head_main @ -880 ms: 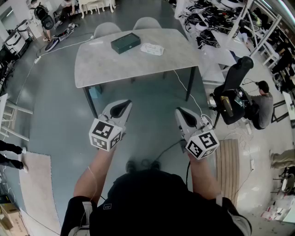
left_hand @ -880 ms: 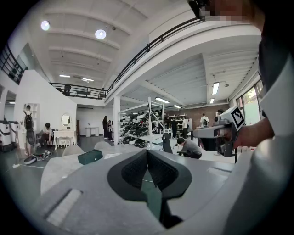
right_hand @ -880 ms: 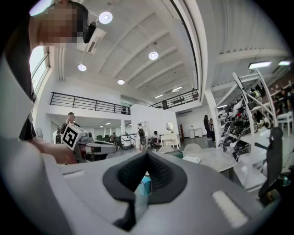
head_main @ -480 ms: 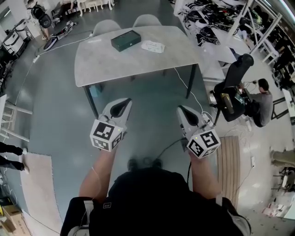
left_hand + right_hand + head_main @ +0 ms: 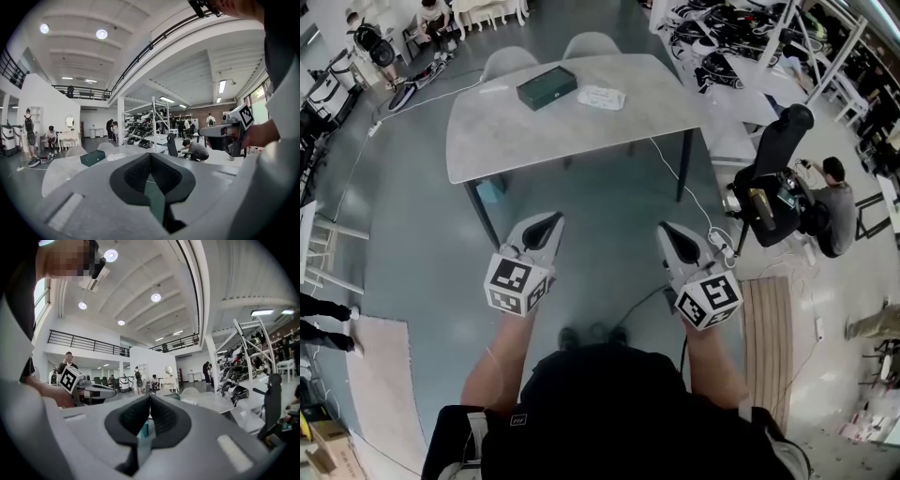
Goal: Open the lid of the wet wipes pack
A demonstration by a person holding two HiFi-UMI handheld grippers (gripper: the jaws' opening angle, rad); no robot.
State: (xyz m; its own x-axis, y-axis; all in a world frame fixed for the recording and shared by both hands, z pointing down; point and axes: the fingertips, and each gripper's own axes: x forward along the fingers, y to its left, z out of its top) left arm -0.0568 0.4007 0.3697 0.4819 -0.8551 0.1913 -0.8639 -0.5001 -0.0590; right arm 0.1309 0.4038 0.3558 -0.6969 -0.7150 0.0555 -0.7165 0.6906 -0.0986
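Head view shows the person standing on the grey floor (image 5: 412, 234), well back from the table (image 5: 581, 131), with one pair of tongs in each hand held out side by side above the floor. The left tongs (image 5: 550, 218) and the right tongs (image 5: 665, 228) both point toward the table and are well apart from it and from each other.

The left gripper view shows its two dark pads pressed together at the tips with nothing between them. The right gripper view shows the same: pads meeting at the tips, nothing gripped.

The wet wipes pack (image 5: 602, 97) lies flat on the far part of the table, right of centre, with no tongs near it. I cannot tell from here whether its lid is up or down. Just left of it, slightly apart, lies a dark green box (image 5: 547, 87), set at an angle to the table's edge. Two pale chairs (image 5: 508, 61) stand at the table's far side. A thin white cable (image 5: 670, 173) runs down from the table's near right edge. To the right, past a black office chair (image 5: 778, 159), a person (image 5: 836, 202) sits low on the floor.
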